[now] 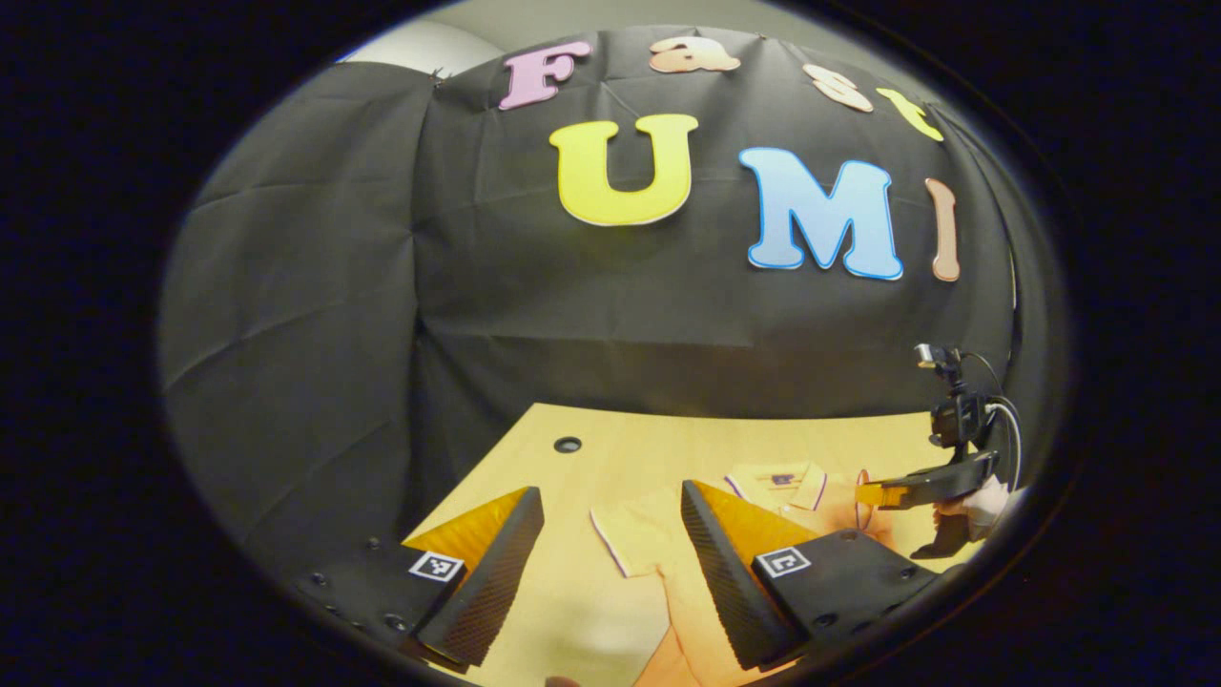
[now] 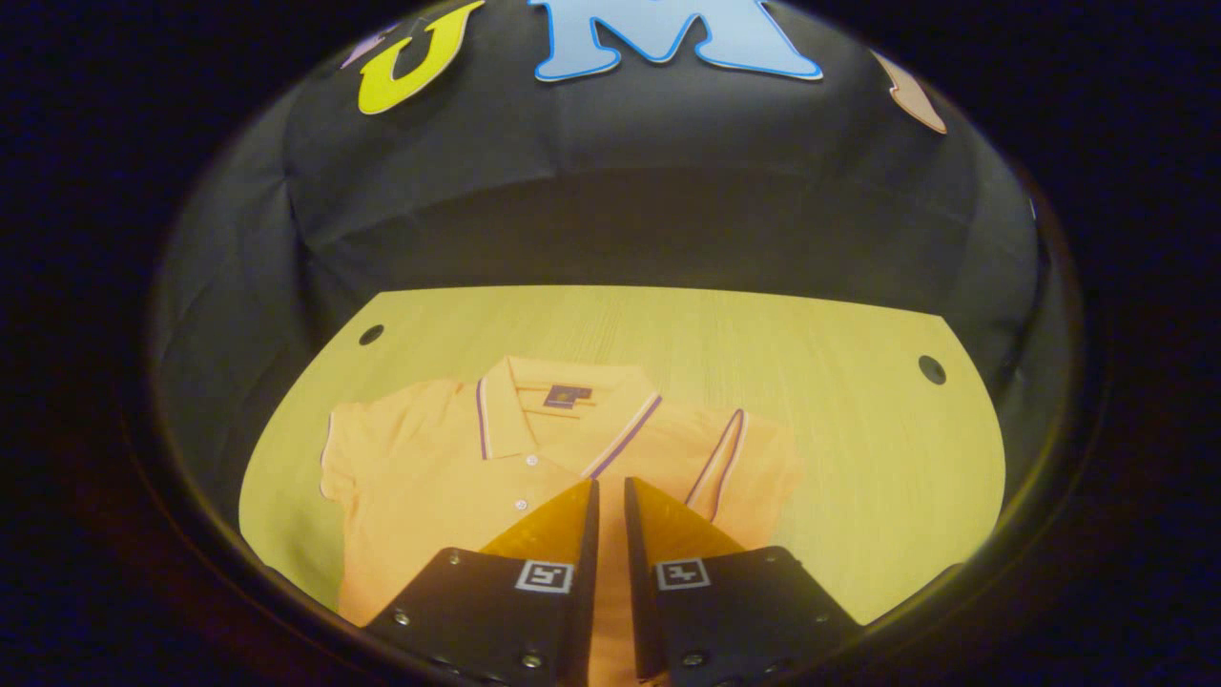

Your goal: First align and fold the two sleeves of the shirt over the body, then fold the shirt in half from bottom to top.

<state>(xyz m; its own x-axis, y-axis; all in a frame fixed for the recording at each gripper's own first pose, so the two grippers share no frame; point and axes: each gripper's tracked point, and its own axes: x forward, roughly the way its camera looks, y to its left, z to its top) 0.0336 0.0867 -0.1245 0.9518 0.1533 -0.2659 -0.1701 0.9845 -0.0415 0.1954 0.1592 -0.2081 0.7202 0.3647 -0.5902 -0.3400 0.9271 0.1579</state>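
**Polo shirt flat on the table, one sleeve folded in**

Left gripper (image 1: 610,534): jaws spread wide, nothing between them, poised at lower centre of the left gripper view above the unfolded sleeve (image 1: 630,534) with its striped cuff. Right gripper (image 2: 610,506): jaws nearly closed, a thin slit left, pinching nothing visible, low centre of the right gripper view over the shirt's front. Beyond them, yellow polo shirt (image 2: 429,477) spread on the wooden table (image 2: 858,382), collar (image 2: 563,410) toward the top of the frame. Right-hand sleeve (image 2: 730,458) laid over the body; left-hand sleeve extended. At right edge of the left gripper view, right gripper held by a hand (image 1: 983,501).
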